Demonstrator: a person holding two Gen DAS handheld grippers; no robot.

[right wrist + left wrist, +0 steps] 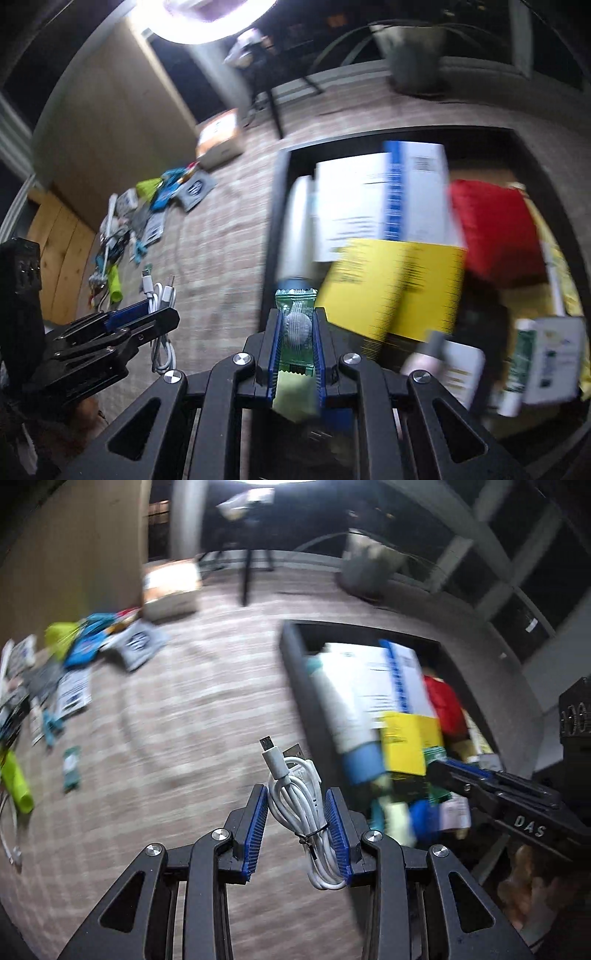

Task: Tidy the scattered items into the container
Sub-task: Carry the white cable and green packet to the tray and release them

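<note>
Cable (301, 812), white and tie-bundled, sits clamped between my left gripper (299, 812) fingers above the carpet, left of the dark container (291, 657). Right wrist view: my right gripper (297, 336) fingers pinch a green sachet (295, 321) over the container's near-left rim.

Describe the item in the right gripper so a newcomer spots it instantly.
Start at the dark container on the floor. At its near left corner, the right gripper pinches a small green sachet. Unlike the boxes behind it, it is a crimped foil packet.
</note>
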